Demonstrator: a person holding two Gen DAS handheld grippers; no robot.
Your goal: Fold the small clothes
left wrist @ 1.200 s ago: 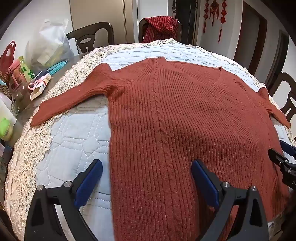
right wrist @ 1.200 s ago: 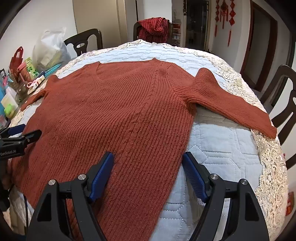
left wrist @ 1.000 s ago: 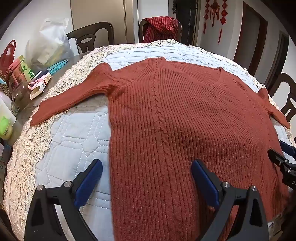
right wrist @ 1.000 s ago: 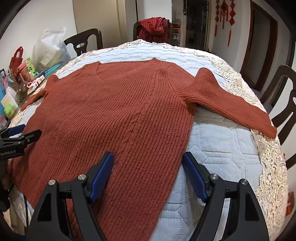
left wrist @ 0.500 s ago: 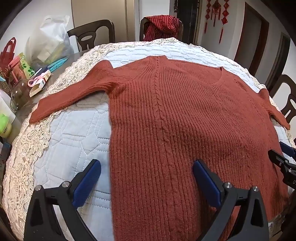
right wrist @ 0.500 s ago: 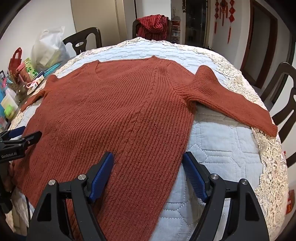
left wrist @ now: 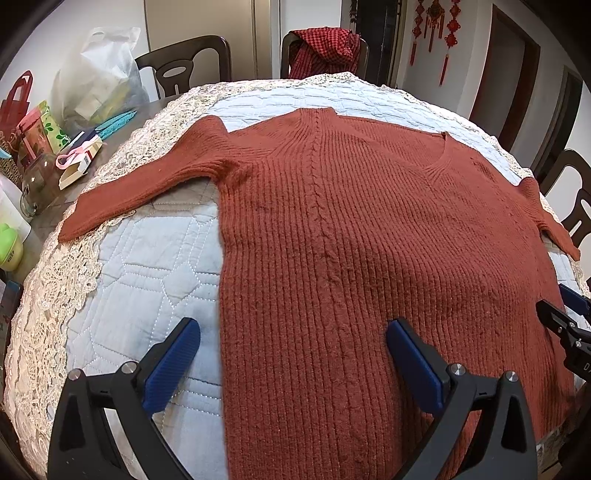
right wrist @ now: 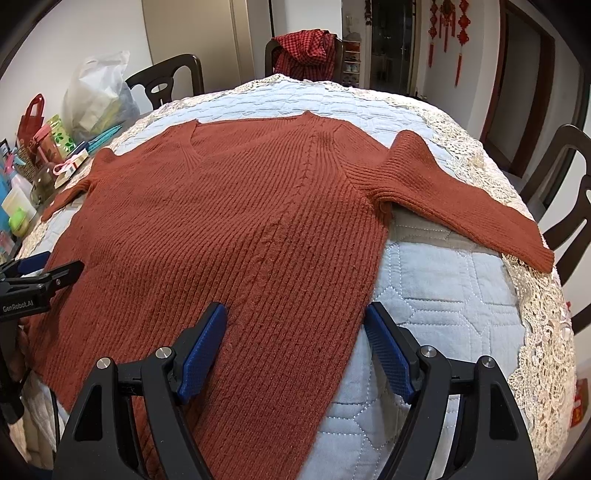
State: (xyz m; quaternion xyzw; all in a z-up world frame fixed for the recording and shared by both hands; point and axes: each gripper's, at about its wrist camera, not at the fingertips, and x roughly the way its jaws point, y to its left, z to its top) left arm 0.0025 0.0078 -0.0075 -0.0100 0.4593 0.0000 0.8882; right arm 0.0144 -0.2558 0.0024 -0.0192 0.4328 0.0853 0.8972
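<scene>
Both views shifted slightly; one sweater flat; two tools released.

A round table under a pale blue quilted cover with a lace border fills the room. Dark wooden chairs ring it from 11 to 3 o'clock; a red checked cloth drapes the 12 o'clock one. Red knot ornaments hang on the white wall at 1 o'clock, beside a dark doorway.
</scene>
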